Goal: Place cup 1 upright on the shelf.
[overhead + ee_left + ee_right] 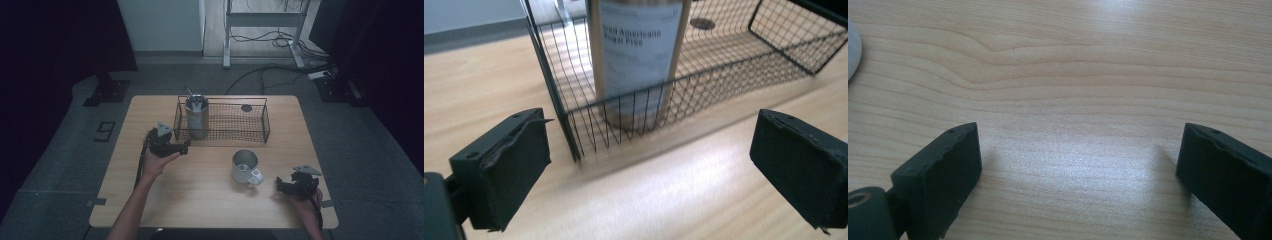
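A black wire basket [260,131] stands at the back of the wooden table. In its left end a tall metal can [197,117] stands upright, with a thin metal piece sticking up from its top. In the left gripper view the can [639,55] shows a white label behind the basket's [744,70] near corner. My left gripper [186,146] [649,145] is open just in front of that corner, with nothing between its jaws. A white mug [245,167] stands in front of the basket, its handle toward me. Right of the mug, my right gripper [280,185] [1080,150] is open over bare wood.
A small dark round disc [246,107] [702,23] lies in the basket's far right part. The mug's white edge [852,50] shows at the left of the right gripper view. Cables and a stand's feet [227,62] lie on the floor behind the table.
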